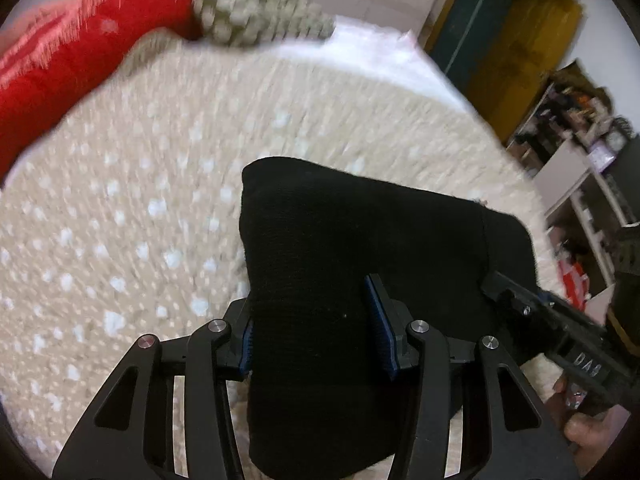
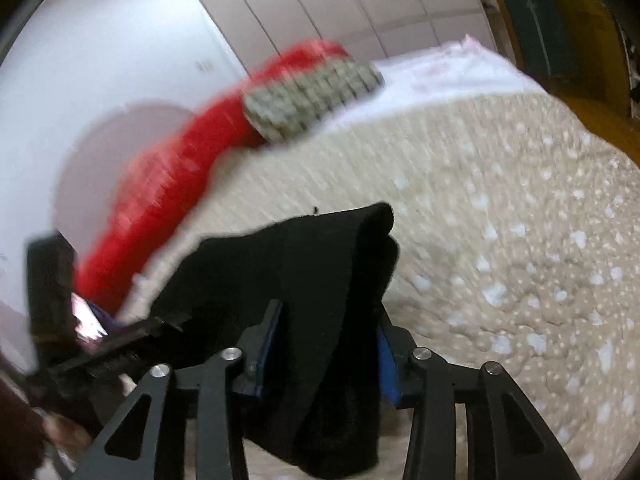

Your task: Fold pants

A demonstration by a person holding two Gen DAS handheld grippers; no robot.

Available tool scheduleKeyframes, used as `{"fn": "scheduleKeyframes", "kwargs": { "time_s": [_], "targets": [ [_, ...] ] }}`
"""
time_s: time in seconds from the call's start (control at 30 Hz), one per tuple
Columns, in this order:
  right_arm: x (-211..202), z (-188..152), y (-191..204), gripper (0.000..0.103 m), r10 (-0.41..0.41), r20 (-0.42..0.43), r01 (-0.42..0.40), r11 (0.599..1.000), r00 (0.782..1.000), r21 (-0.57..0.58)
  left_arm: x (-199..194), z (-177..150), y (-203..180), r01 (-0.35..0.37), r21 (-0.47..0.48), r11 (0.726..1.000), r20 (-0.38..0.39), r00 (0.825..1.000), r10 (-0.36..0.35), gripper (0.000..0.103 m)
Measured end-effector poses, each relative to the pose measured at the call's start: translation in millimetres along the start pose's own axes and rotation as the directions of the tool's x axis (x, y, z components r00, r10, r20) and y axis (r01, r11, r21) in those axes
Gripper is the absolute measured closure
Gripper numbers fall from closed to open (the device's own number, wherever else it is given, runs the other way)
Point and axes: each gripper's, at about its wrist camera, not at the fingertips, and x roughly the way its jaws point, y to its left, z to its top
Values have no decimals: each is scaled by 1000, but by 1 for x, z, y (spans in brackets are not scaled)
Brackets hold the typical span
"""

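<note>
Left claw (image 1: 316,328): pads set moderately apart, clamped on a thick fold of the black knit pants (image 1: 360,240). Right claw (image 2: 328,344): likewise closed on a hanging fold of the same garment (image 2: 320,264). Pants held raised above the cream bobble-textured bedspread (image 1: 120,200), at 6 o'clock in both views. Red fringed blanket (image 1: 60,60) at 10 o'clock. Both views blurred.

pants (image 1: 340,264): matt black knit cloth, finely ribbed
blanket (image 1: 120,208): rough cream cloth, nubbly, white flecks
pillow (image 1: 80,48): red fuzzy cloth, seen at 11 o'clock
left gripper (image 1: 312,332): matt black plastic, blue ridged pads, shiny metal pins
</note>
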Motion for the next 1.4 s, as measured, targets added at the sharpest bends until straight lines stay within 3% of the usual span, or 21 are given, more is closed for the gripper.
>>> {"fn": "scheduleKeyframes", "kwargs": {
  "time_s": [0.07, 0.17, 0.3, 0.4, 0.47, 0.57, 0.6, 0.7, 0.8, 0.97, 1.13, 1.27, 1.4],
  "targets": [
    [7, -5, -3, 58, -61, -35, 59, 997, 997, -50, -4, -2, 1, -8, 14, 1000, 39, 999, 8, 47],
    [-22, -8, 1, 58, -99, 19, 100, 992, 995, -80, -11, -2, -4, -52, 68, 996, 57, 997, 48, 47],
    [-55, -4, 21, 63, -10, 82, 19, 993, 997, -120, -8, -1, -2, -61, 59, 996, 62, 996, 57, 45],
    [-40, -15, 40, 72, -33, 44, 42, 978, 998, -203, -8, -6, -3, -62, 35, 997, 64, 996, 59, 44],
    [-11, -36, 39, 74, -87, -36, 76, 970, 996, -232, -7, -6, -5, -55, 38, 998, 64, 997, 53, 42],
    [-13, -43, 31, 74, -55, -12, 52, 978, 998, -204, -11, -6, -7, -70, 46, 997, 63, 996, 67, 42],
    [-18, -36, 30, 74, -40, -26, 34, 983, 999, -182, -16, -4, -8, -86, 53, 995, 77, 994, 82, 42],
    [-37, -12, 32, 74, -4, 41, 10, 987, 999, -162, -24, -1, -8, -140, 53, 989, 128, 983, 132, 42],
    [-28, 7, 33, 74, -46, 74, 58, 985, 996, -165, -14, 2, -2, -147, 40, 988, 106, 984, 142, 42],
    [23, 12, 23, 74, -121, 0, 120, 983, 993, -139, -7, 6, 4, -133, 20, 991, 99, 987, 131, 33],
    [30, 18, 19, 74, -133, -15, 129, 982, 991, -139, -5, 7, 2, -140, 26, 990, 96, 986, 137, 34],
    [2, 13, 31, 74, -88, 0, 87, 986, 996, -139, -9, 6, 2, -139, 21, 990, 97, 986, 137, 34],
    [-23, -21, 48, 74, -96, 8, 95, 976, 995, -196, -11, 1, 4, -143, 11, 990, 106, 984, 141, 33]
  ]
}}
